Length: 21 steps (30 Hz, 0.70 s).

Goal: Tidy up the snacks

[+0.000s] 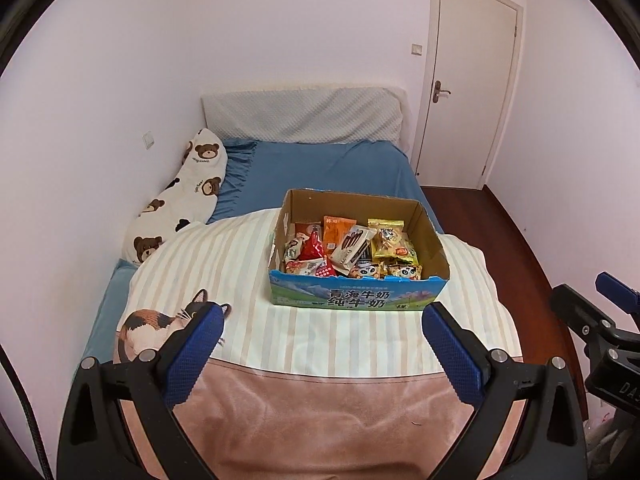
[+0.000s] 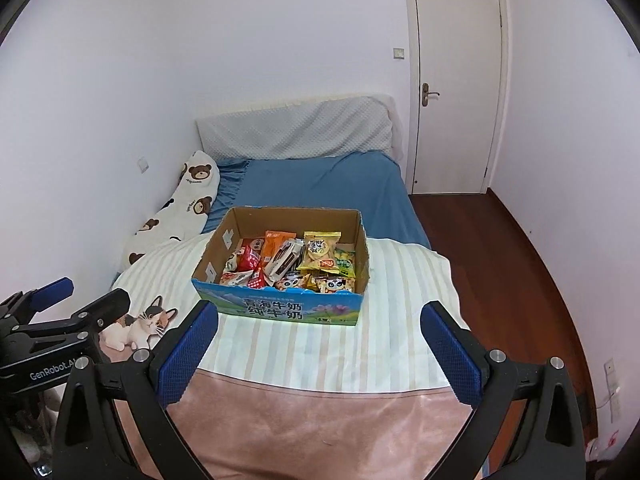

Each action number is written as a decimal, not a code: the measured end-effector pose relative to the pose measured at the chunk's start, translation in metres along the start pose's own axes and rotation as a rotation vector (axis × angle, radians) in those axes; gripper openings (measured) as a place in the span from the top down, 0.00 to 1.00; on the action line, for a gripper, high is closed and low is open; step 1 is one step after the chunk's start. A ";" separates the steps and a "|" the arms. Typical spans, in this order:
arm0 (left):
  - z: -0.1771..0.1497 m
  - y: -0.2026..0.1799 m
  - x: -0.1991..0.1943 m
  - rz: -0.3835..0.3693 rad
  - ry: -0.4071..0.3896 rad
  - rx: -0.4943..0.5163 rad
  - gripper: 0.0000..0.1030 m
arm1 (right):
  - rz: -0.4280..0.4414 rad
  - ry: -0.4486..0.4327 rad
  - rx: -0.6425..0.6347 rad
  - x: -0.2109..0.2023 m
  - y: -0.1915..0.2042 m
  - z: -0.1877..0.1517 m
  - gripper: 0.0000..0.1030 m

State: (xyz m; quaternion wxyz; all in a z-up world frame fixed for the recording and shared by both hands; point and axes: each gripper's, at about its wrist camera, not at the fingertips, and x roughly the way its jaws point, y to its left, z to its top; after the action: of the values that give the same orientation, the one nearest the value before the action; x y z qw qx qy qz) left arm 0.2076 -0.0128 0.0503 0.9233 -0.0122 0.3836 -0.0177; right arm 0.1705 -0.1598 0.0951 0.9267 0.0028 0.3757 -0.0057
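Observation:
A cardboard box [image 1: 356, 294] with a blue printed front stands on the striped blanket on the bed; it also shows in the right wrist view [image 2: 280, 308]. It holds several snack packets [image 1: 352, 248], among them a red one [image 1: 314, 250], an orange one [image 2: 276, 242] and a yellow one [image 2: 320, 250]. My left gripper [image 1: 322, 316] is open and empty, held above the near end of the bed, short of the box. My right gripper [image 2: 318, 314] is open and empty, also short of the box, to the right of the left one.
A bear-print pillow [image 1: 180, 200] lies along the left wall. A grey headboard cushion [image 1: 304, 116] stands at the far end. A closed door [image 1: 468, 88] and wooden floor [image 2: 500, 260] are on the right. A pink blanket [image 1: 320, 420] covers the near bed end.

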 end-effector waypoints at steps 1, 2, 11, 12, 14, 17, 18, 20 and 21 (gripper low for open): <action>-0.001 0.000 -0.001 0.004 -0.003 0.003 0.01 | 0.001 0.001 0.001 -0.001 0.000 -0.001 0.00; -0.001 -0.001 -0.001 0.005 -0.004 0.005 0.01 | 0.002 0.003 0.003 -0.001 -0.001 -0.001 0.00; -0.001 -0.008 0.024 0.019 0.024 0.011 0.01 | -0.004 0.035 0.018 0.027 -0.009 0.002 0.00; 0.000 -0.008 0.029 0.018 0.028 0.011 0.01 | -0.006 0.036 0.022 0.031 -0.011 0.003 0.00; 0.002 -0.009 0.037 0.028 0.036 0.014 0.01 | -0.011 0.044 0.029 0.040 -0.013 0.004 0.00; 0.006 -0.011 0.052 0.042 0.042 0.019 0.01 | -0.024 0.056 0.037 0.055 -0.017 0.006 0.00; 0.007 -0.011 0.056 0.043 0.044 0.019 0.01 | -0.024 0.061 0.043 0.062 -0.019 0.007 0.00; 0.011 -0.011 0.066 0.050 0.051 0.018 0.01 | -0.033 0.070 0.048 0.073 -0.021 0.009 0.00; 0.013 -0.011 0.070 0.053 0.055 0.018 0.01 | -0.037 0.075 0.049 0.080 -0.022 0.010 0.00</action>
State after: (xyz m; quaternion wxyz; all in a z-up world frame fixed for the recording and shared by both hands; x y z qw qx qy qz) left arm 0.2662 -0.0271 0.0100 0.9126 0.0068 0.4087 0.0027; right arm 0.2350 -0.1822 0.0463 0.9113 0.0189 0.4100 -0.0322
